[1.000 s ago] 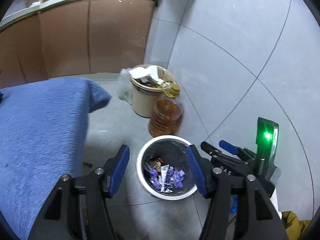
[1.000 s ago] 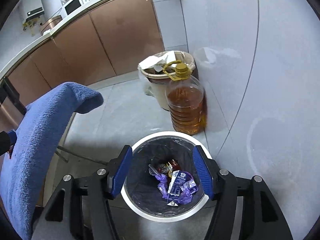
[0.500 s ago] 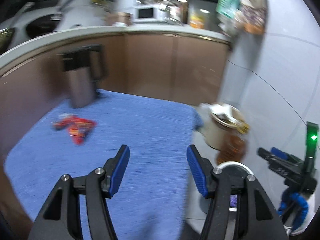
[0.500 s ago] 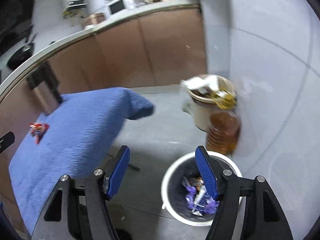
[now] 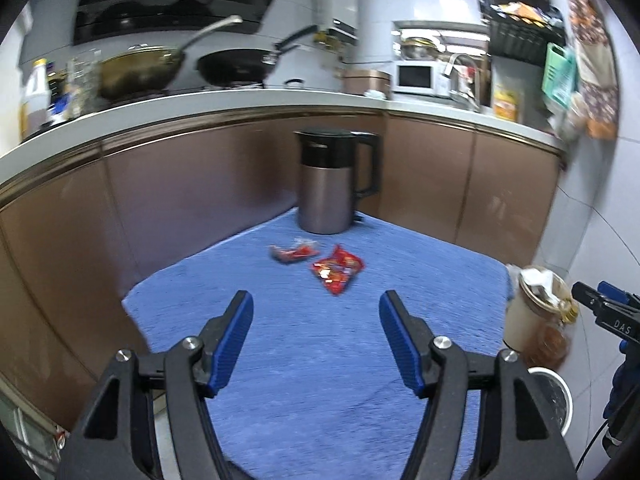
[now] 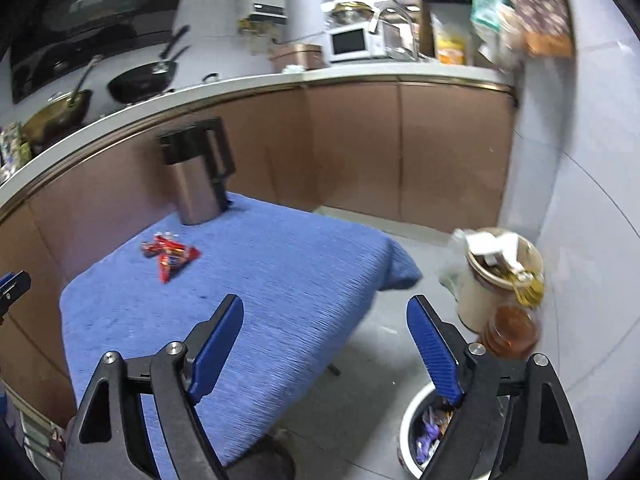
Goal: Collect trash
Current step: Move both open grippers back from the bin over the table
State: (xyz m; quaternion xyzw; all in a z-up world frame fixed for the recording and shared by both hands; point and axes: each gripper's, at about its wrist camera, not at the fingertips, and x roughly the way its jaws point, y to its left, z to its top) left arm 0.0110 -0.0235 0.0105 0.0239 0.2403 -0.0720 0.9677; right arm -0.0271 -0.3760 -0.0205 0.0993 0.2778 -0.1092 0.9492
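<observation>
- The kitchen counter [image 5: 240, 100] wraps round the back, brown cabinet fronts [image 5: 428, 184] below it, with a wok [image 5: 138, 70], a black frying pan [image 5: 236, 66] and a white microwave [image 5: 416, 78] on top.
- In front sits the table under its blue cloth [image 5: 320, 360], filling the middle of the left wrist view and the left half of the right wrist view [image 6: 240, 280].
- A steel kettle [image 5: 334, 182] with black lid and handle stands upright at the far edge of the cloth.
- On the floor off the table's right side: a beige bin [image 6: 486, 280] stuffed with paper, an amber oil bottle [image 6: 512, 328] touching it on the near side, and nearer the camera the white trash bin [image 6: 416, 432] with a black liner, purple wrappers visible inside.
- The left gripper [image 5: 316, 320] hovers over the cloth with its blue pads spread wide and nothing between them.
- The right gripper [image 6: 324, 322] is just as wide apart and empty, left finger over the table edge, right finger above the white bin's rim.
- Here's the trash to be collected: a red snack packet [image 5: 338, 270] lies flat on the cloth, just in front of the kettle, well ahead of the left gripper.
- Just beside it, toward the kettle and a touch left, a smaller crumpled red wrapper [image 5: 294, 252]; in the right wrist view the two read as one red cluster.
</observation>
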